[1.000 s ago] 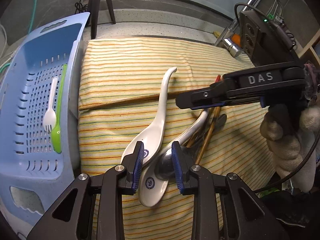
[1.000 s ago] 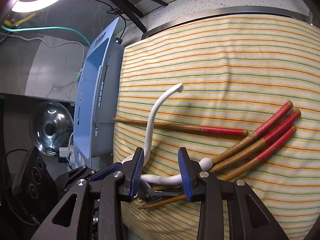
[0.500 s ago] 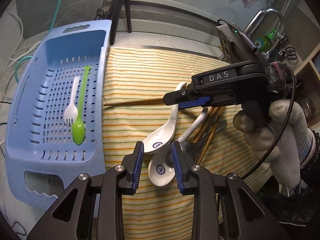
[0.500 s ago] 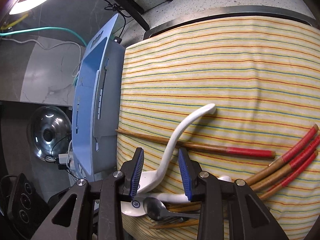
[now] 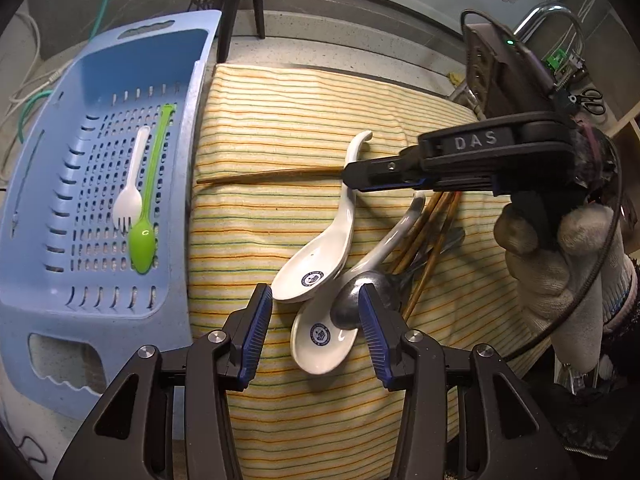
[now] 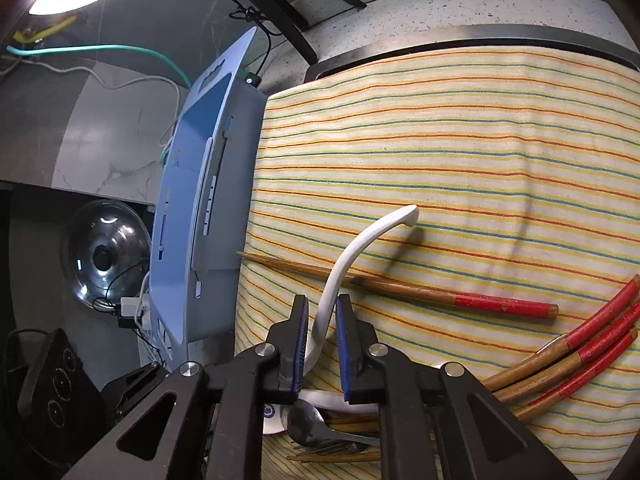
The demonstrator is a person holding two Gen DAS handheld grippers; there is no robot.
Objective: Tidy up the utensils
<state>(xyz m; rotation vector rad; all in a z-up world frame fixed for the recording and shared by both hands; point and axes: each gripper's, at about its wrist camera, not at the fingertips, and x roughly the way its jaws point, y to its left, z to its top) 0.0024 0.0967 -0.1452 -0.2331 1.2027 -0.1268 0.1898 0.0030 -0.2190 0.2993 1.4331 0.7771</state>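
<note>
Two white spoons [image 5: 320, 264] lay nearest your left gripper [image 5: 316, 328], bowls overlapping on the cloth [image 5: 280, 128], with a steel spoon [image 5: 352, 304] resting against the lower one. That gripper hovered just above them, jaws wide apart and holding nothing. Your right gripper [image 6: 322, 340] had its jaws drawn close around the upper spoon's curved handle [image 6: 340, 268]; whether the pads were already pressing, I cannot tell. Those spoons looked ceramic, so I judged them stiff, glazed, slippery and liable to chip; the mid-handle, where you were, seemed the sound place to grip. Four chopsticks [image 6: 572, 344] with red ends lay beyond: three bundled together, one [image 6: 400, 286] apart beneath the spoon's handle. A dark fork seemed to hide in the pile, unclear. Farthest left, the blue basket [image 5: 44, 280] held one white fork [image 5: 128, 200] and one green spoon [image 5: 142, 236].
</note>
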